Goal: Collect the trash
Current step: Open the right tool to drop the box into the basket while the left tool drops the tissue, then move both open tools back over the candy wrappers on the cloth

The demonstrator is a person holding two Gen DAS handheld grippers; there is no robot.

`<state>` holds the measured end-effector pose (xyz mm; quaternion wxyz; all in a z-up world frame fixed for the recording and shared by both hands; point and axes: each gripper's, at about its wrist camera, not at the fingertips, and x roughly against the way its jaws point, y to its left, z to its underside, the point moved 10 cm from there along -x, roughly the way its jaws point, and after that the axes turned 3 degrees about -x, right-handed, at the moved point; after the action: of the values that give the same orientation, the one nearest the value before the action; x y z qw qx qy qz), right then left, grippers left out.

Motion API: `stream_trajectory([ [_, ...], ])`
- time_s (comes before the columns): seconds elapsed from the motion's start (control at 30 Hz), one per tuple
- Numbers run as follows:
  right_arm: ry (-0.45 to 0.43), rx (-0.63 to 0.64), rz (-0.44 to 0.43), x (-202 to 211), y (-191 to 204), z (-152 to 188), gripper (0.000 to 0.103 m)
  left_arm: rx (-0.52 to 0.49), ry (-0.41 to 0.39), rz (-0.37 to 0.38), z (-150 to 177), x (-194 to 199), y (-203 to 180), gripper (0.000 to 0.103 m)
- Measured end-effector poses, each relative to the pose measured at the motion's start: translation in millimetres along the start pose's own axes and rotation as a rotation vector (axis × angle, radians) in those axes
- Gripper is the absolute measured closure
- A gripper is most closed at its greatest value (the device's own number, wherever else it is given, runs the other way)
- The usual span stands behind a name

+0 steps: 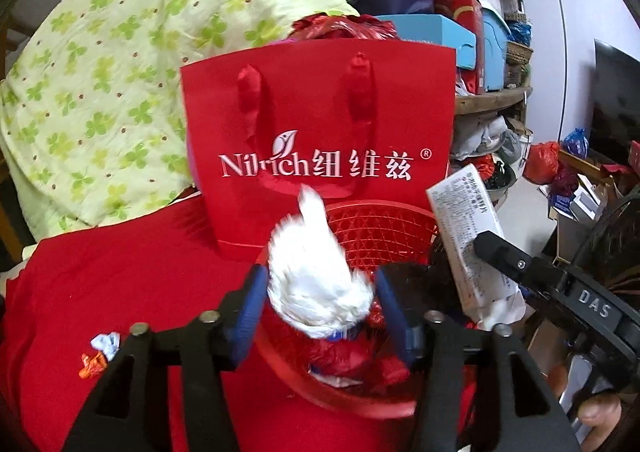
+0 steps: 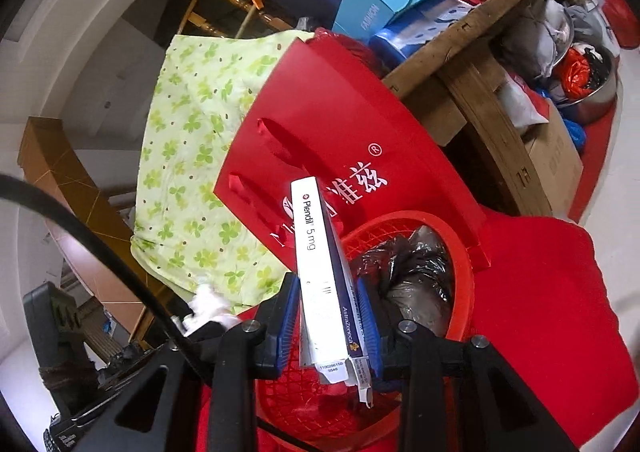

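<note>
Both hands are over the red basket (image 1: pixel 384 224) right now. The left gripper (image 1: pixel 320 304) has a wad of white tissue (image 1: pixel 316 276) sitting between its fingers (image 1: pixel 250 308), but they stand wider than the wad, with a gap on the right side at least, so I'd call it let go rather than gripped. It's blurred, so probably dropping into the basket, which already has red wrappers in it.

The right gripper (image 2: pixel 332 316) has a slim white pill box (image 2: pixel 320 268) between its fingers (image 2: pixel 288 316), standing on end above the basket rim (image 2: pixel 460 252). The left finger looks slightly off the box face, so whether it's pinched or just freed I can't tell.

Handling-wise: the tissue is super light and squishy, grab it anywhere, it just compresses. The box is thin card, light, stiff along its length but easy to crush on the broad faces; a gentle pinch across the narrow thickness near the middle is best.

There's more left: a small crumpled wrapper (image 1: pixel 105 344) and an orange scrap (image 1: pixel 93 363) on the red table (image 1: pixel 120 292). Both tiny and crinkly, so a low, tight pinch.
</note>
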<state>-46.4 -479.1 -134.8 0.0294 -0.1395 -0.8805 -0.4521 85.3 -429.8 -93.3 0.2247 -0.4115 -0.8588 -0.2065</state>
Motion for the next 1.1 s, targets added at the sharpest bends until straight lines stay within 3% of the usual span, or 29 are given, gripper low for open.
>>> stream_trajectory([
  [0.03,0.014,-0.017,-0.016,-2.4,-0.1,1.5,0.058,-0.006,0.002,-0.006,1.0,-3.2,-1.3,0.037],
  [0.07,0.015,-0.028,-0.025,-3.0,0.0,1.8,0.030,-0.006,0.007,-0.010,3.7,-4.3,-1.7,0.034],
  [0.1,0.002,-0.029,-0.036,-1.6,1.4,1.0,0.024,-0.003,0.010,-0.011,5.5,-5.0,0.5,0.034],
  [0.33,-0.042,0.044,-0.038,8.1,17.0,0.6,0.024,0.036,0.033,-0.073,34.9,18.2,38.3,0.034],
  [0.6,-0.074,0.255,-0.061,12.7,64.1,21.7,0.026,0.135,0.121,-0.247,126.4,69.3,131.0,0.034],
  [0.77,-0.050,0.418,-0.118,5.8,109.2,57.3,0.026,0.253,0.177,-0.391,190.1,109.2,199.5,0.034],
  [0.9,0.013,0.518,-0.167,-6.4,139.0,96.8,0.026,0.323,0.209,-0.450,226.7,127.5,230.7,0.034],
  [1.1,0.117,0.614,-0.171,-34.6,160.6,147.7,0.026,0.379,0.221,-0.508,248.1,140.4,249.7,0.034],
])
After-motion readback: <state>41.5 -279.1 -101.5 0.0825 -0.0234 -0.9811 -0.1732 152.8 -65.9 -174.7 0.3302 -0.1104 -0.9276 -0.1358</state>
